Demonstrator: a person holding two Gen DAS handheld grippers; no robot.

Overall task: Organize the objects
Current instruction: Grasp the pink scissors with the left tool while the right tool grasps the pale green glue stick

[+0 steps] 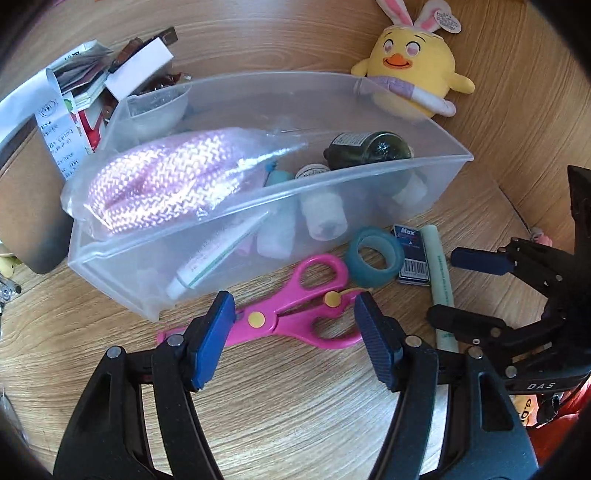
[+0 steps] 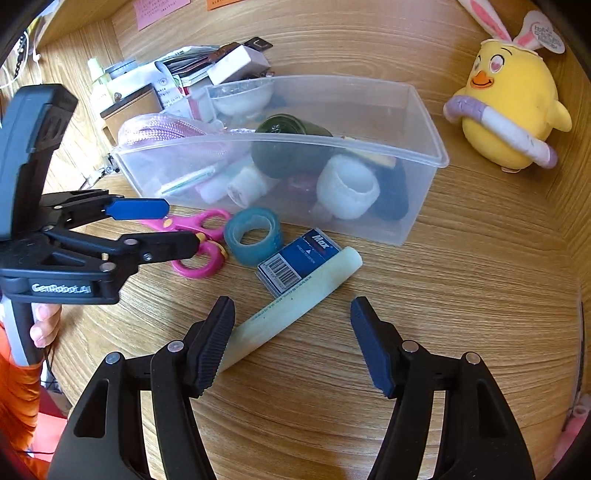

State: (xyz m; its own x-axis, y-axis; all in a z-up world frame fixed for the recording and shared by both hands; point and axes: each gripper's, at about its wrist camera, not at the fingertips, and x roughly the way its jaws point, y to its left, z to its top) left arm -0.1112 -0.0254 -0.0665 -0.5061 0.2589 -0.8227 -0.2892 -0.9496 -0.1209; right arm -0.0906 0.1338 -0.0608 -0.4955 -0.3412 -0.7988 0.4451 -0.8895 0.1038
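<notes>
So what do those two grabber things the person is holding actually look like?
Both are black plastic tools with silver rivets at the joints and ridged dark blue pads on the jaws. The left gripper carries white lettering reading GenRobot.AI on its body; the right gripper shows DAS in white. A bare hand and an orange sleeve appear behind the left one. No cables are clearly visible.

**Wood-grain desk nook in daylight**

The tabletop [image 2: 461, 280] is light wood grain, lit by soft, even light with faint glare. A matching wooden back panel [image 2: 332, 40] rises behind it, with a pink note [image 2: 159, 11] and an orange note [image 2: 221, 3] stuck near the top. At the right, a side wall [image 2: 569, 206] seems to close in the nook.
</notes>
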